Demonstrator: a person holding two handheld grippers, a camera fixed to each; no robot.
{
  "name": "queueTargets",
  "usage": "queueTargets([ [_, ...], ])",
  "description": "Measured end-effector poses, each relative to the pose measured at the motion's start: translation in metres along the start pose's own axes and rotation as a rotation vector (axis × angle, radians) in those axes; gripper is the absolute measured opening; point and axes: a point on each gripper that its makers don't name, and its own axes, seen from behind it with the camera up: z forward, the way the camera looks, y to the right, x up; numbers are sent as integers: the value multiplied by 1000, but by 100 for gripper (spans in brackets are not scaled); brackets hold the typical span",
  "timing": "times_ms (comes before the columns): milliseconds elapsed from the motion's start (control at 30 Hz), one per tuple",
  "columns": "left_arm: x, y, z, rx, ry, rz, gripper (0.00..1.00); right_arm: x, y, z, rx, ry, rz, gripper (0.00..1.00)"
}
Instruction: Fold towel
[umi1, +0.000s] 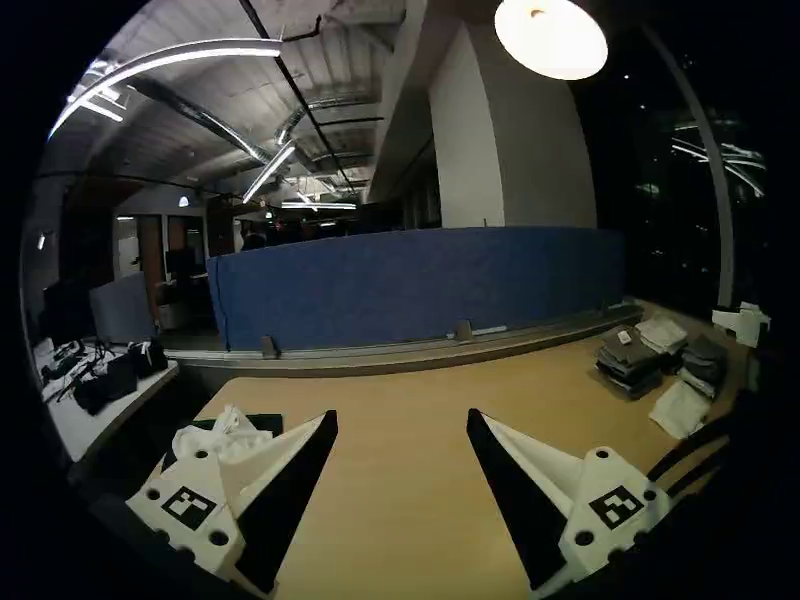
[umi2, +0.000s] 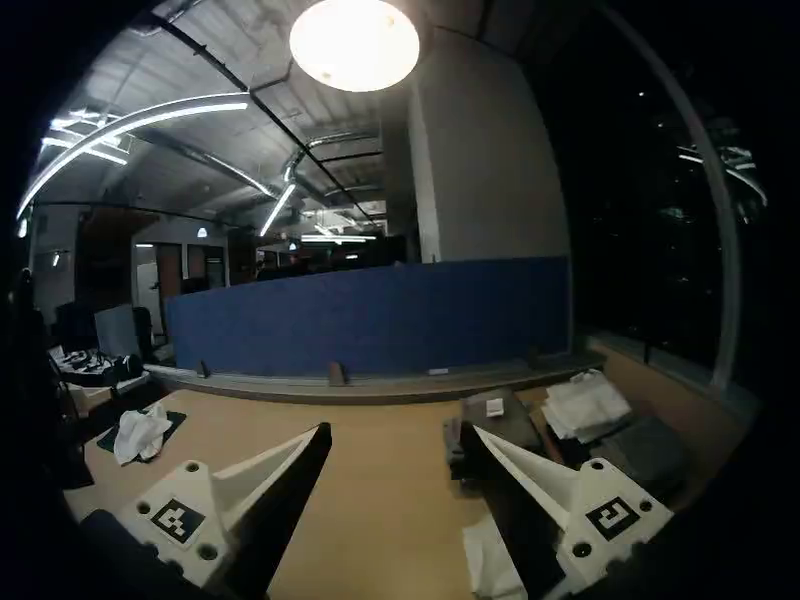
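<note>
- Above the bare middle of the wooden desk, the left gripper is hovering with its fingers spread wide and nothing between them. It seems to be waiting, since no towel is lying within its reach.
- Alongside it, the right gripper is hanging over the desk in the same way, fingers parted and empty.
- Toward the desk's left end, a crumpled white towel is lying on a dark mat, just past the left gripper's left finger. It looks like the piece waiting to be folded.
- At the right end, near the blue partition, a stack of folded towels is sitting. It is probably being kept aside as the finished pile, leaving the middle free for folding.
- A loose white cloth is lying under the right gripper's right finger; I cannot tell whether it is meant to go next.
</note>
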Motion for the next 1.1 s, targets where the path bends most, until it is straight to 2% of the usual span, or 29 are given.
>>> queueTargets([
  [167, 7, -12, -1, 24, 35, 0, 96, 0, -3, 0, -8, 7, -10, 100],
  [300, 14, -20, -3, 46, 71, 7, 96, 9, -6, 0, -8, 42, -18, 100],
  [467, 19, -28, -5, 65, 113, -9, 96, 17, -13, 1, -10, 82, -46, 100],
  [600, 9, -35, -4, 74, 117, -20, 96, 16, -15, 4, -13, 75, -63, 100],
  [800, -12, -51, -2, 111, 120, -6, 96, 8, -14, 7, -30, 70, -66, 100],
  [1100, -34, -54, 4, 112, 152, -7, 96, -10, -7, 8, -66, 44, -20, 100],
])
